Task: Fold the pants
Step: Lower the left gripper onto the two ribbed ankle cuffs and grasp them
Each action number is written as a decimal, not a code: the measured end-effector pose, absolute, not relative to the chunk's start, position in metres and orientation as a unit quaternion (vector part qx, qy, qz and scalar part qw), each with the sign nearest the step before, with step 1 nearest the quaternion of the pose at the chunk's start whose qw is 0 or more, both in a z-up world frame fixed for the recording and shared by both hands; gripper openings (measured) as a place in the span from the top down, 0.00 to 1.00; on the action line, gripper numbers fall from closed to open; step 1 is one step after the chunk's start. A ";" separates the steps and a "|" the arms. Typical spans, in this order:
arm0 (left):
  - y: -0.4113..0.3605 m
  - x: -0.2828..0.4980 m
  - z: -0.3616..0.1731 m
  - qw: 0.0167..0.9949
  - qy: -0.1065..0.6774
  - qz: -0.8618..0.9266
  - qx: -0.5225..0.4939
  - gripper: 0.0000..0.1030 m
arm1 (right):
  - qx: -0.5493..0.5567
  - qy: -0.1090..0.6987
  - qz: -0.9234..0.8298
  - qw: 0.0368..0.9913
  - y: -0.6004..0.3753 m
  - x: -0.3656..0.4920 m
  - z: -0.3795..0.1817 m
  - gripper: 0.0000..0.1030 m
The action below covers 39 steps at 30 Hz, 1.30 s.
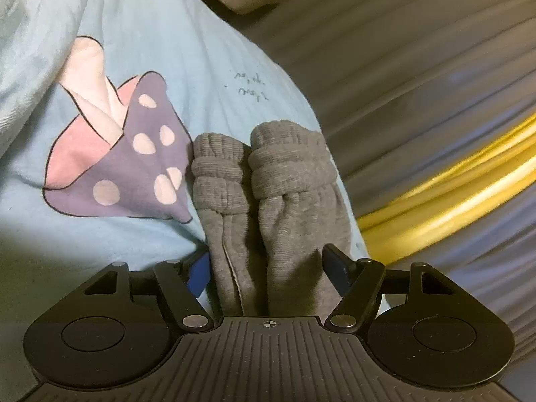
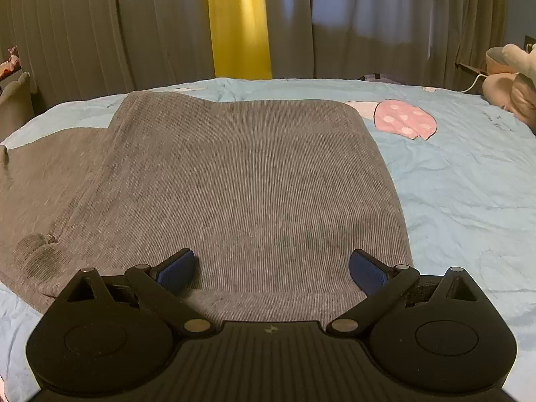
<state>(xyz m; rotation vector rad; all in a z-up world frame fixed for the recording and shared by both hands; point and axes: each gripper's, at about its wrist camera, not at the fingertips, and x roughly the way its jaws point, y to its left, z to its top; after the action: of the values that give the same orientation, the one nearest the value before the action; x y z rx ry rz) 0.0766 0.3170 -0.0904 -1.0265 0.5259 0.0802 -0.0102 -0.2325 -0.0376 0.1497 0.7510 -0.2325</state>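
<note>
The grey pants' two leg ends with ribbed cuffs lie side by side on the light blue bed sheet. My left gripper has both legs between its blue pads, and the fabric fills the gap and touches each pad. In the right wrist view the wide grey body of the pants is spread flat on the bed. My right gripper hovers low over its near edge, jaws wide apart, nothing pinched between them.
The sheet carries a purple and pink mushroom print beside the cuffs. Grey curtains with a yellow strip hang behind the bed. A plush toy sits at the far right corner of the bed.
</note>
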 end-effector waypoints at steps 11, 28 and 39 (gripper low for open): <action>0.318 0.084 -0.070 0.843 0.273 0.047 -0.461 0.37 | 0.071 0.363 -0.114 0.922 -0.232 -0.009 -0.038 0.03; 0.327 0.092 -0.036 0.850 0.324 0.027 -0.415 0.49 | 0.069 0.363 -0.114 0.922 -0.233 -0.008 -0.039 0.04; 0.327 0.095 -0.025 0.838 0.330 0.014 -0.433 0.34 | 0.068 0.363 -0.115 0.922 -0.233 -0.008 -0.039 0.04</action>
<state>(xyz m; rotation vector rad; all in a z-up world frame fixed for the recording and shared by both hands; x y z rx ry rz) 0.0947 0.3269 -0.0251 -0.9170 0.6990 0.0290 -0.0077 -0.2329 -0.0391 0.1388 0.7453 -0.2362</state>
